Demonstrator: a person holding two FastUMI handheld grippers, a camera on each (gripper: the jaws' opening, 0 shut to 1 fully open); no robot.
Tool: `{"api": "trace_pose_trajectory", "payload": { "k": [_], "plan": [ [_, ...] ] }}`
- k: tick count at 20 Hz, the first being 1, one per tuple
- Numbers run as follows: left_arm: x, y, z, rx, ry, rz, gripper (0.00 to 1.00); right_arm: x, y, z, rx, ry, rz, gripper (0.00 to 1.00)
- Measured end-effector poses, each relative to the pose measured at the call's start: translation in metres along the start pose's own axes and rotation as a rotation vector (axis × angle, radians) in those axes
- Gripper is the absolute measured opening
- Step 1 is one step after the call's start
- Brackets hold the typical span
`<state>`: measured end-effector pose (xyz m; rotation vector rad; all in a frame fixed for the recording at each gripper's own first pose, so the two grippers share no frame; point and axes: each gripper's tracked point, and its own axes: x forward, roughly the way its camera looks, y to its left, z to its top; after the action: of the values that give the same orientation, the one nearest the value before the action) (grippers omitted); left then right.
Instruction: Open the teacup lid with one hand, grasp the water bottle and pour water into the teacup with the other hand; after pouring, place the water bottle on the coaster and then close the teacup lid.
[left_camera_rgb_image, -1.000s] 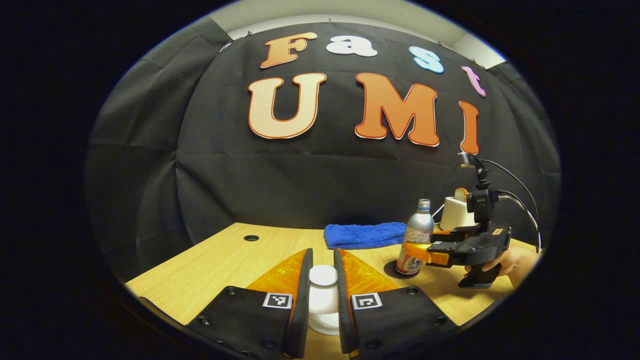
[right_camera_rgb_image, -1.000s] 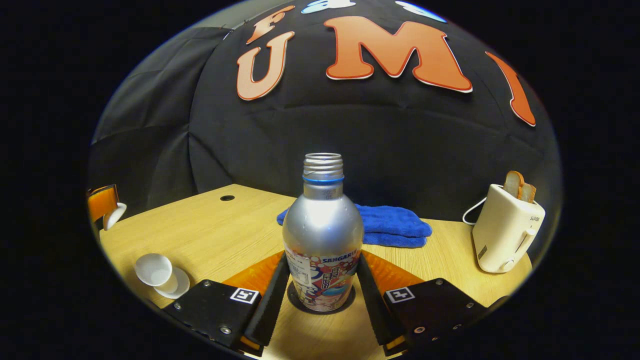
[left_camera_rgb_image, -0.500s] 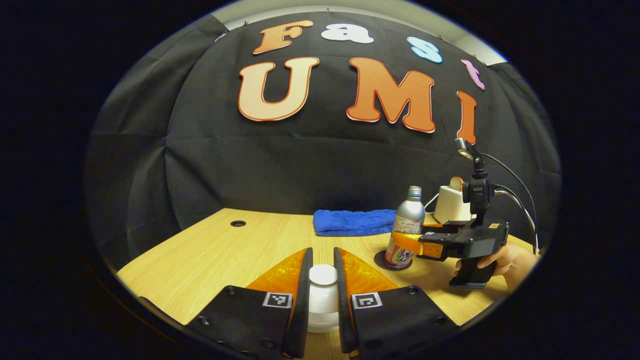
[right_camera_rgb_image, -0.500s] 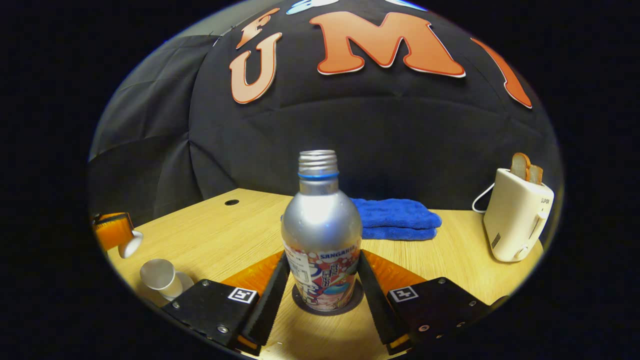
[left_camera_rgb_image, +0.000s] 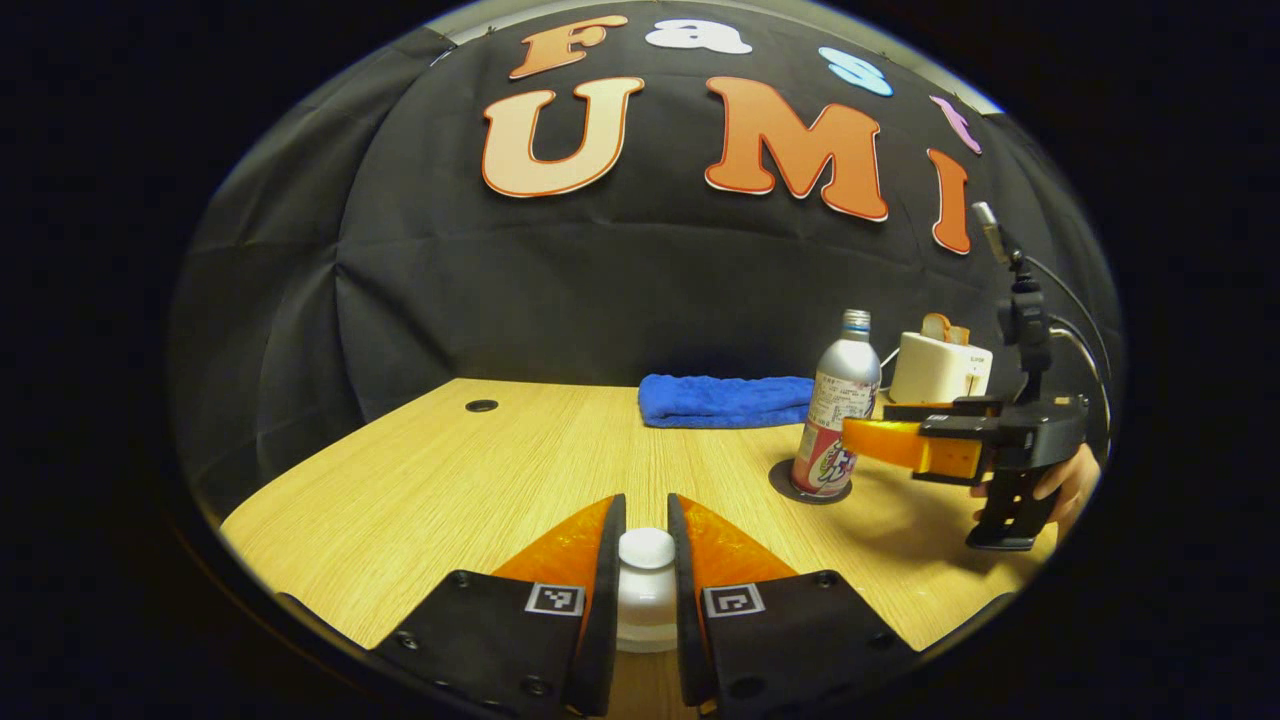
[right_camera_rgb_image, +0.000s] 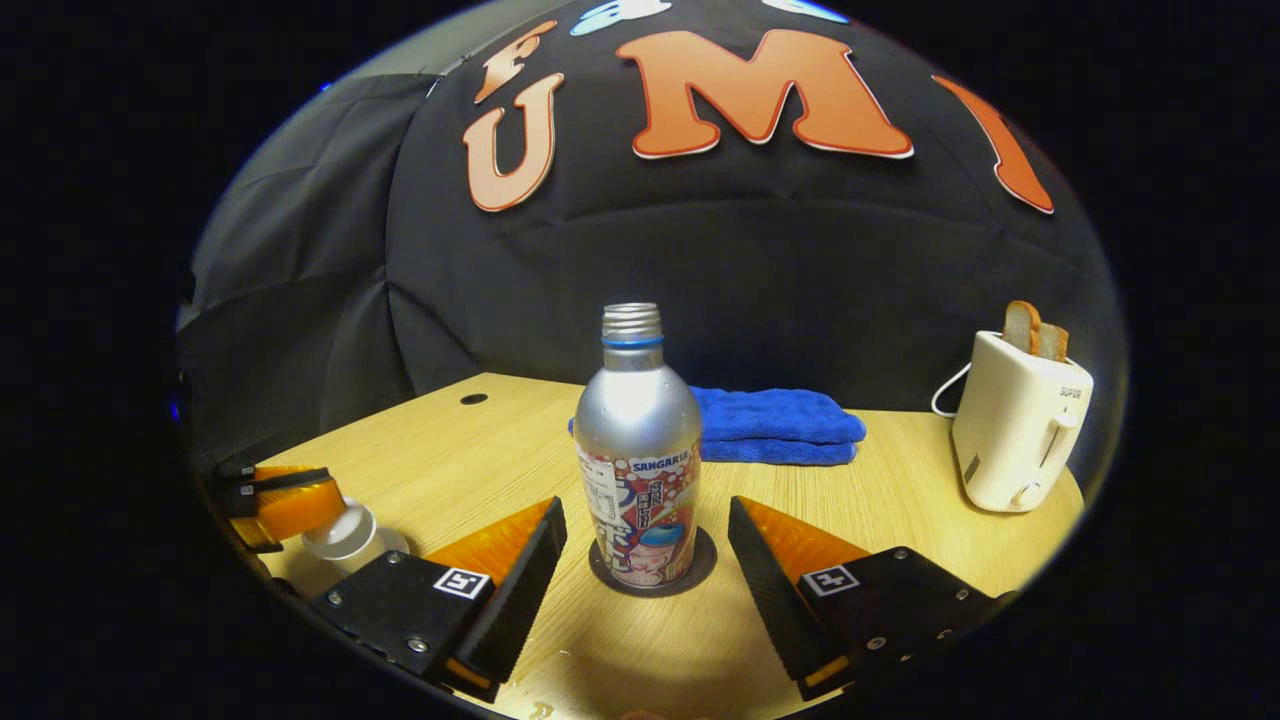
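1. At the bottom centre of the left gripper view, the left gripper (left_camera_rgb_image: 646, 585) has its two fingers drawn in tight against the sides of a white teacup lid (left_camera_rgb_image: 646, 560), both pressing on it.
2. At the lower left of the right gripper view, that same gripper appears with the lid over the teacup (right_camera_rgb_image: 348, 535); whether the lid is seated on the cup or just above it cannot be told from here.
3. At the bottom centre of the right gripper view, the right gripper (right_camera_rgb_image: 645, 560) has its fingers spread wide apart, one on each side of the water bottle (right_camera_rgb_image: 638, 450) and touching neither side.
4. In the centre of that view the bottle stands upright, uncapped, on a dark round coaster (right_camera_rgb_image: 700, 570).
5. At the right of the left gripper view, the bottle (left_camera_rgb_image: 838, 420) and coaster (left_camera_rgb_image: 785, 483) sit just left of the right gripper's fingertips, with a hand (left_camera_rgb_image: 1065, 480) on the grip behind.
6. Behind the bottle in the right gripper view lies a folded blue towel (right_camera_rgb_image: 775, 425) near the back edge of the wooden table (right_camera_rgb_image: 900, 500).
7. At the right of that view stands a white toaster (right_camera_rgb_image: 1015, 435) with slices of bread (right_camera_rgb_image: 1035, 328) in its slots.
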<state>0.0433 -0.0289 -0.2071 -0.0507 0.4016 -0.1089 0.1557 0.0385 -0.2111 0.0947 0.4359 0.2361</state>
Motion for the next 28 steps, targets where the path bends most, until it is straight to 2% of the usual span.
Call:
{"api": "trace_pose_trajectory", "payload": {
  "k": [3,4,6,9,11,13,15,17,18,20,24,25,26,28],
  "plan": [
    [0.003,-0.001,-0.009,0.003,0.02,0.006,0.29,-0.021,-0.003,0.006,0.001,-0.031,-0.009,0.98],
    [0.003,-0.002,-0.006,0.006,0.005,0.009,0.32,-0.029,-0.003,0.009,-0.001,-0.043,-0.011,0.98],
    [0.0,-0.003,-0.012,0.017,0.013,0.015,0.27,-0.046,-0.007,0.016,-0.009,-0.069,-0.022,0.98],
    [-0.001,-0.003,-0.011,0.03,0.01,0.018,0.35,-0.065,-0.012,0.023,-0.015,-0.105,-0.044,0.98],
    [-0.003,0.0,-0.005,0.022,-0.011,0.028,0.37,-0.078,-0.014,0.029,-0.007,-0.133,-0.058,0.98],
    [-0.006,0.001,0.006,0.014,-0.049,0.041,0.51,-0.09,-0.016,0.034,0.003,-0.162,-0.074,0.98],
    [-0.012,0.0,0.017,0.036,-0.073,0.053,0.58,-0.102,-0.017,0.039,-0.007,-0.189,-0.096,0.97],
    [-0.019,-0.007,0.037,0.039,-0.113,0.052,0.57,-0.115,-0.018,0.046,-0.038,-0.215,-0.123,0.98],
    [-0.024,-0.011,0.045,0.038,-0.134,0.047,0.65,-0.123,-0.017,0.051,-0.054,-0.226,-0.137,0.98],
    [-0.034,-0.016,0.064,0.041,-0.175,0.049,0.66,-0.137,-0.018,0.058,-0.067,-0.239,-0.17,0.97],
    [-0.059,-0.034,0.099,0.052,-0.267,0.024,0.91,-0.165,-0.014,0.079,-0.082,-0.316,-0.201,0.97],
    [-0.064,-0.038,0.108,0.059,-0.292,0.019,0.93,-0.171,-0.014,0.083,-0.089,-0.329,-0.208,0.97],
    [-0.072,-0.04,0.117,0.065,-0.317,0.022,0.99,-0.178,-0.014,0.085,-0.096,-0.337,-0.216,0.97],
    [-0.086,-0.044,0.134,0.066,-0.36,0.02,0.93,-0.19,-0.013,0.093,-0.105,-0.356,-0.234,0.97]
  ]
}}
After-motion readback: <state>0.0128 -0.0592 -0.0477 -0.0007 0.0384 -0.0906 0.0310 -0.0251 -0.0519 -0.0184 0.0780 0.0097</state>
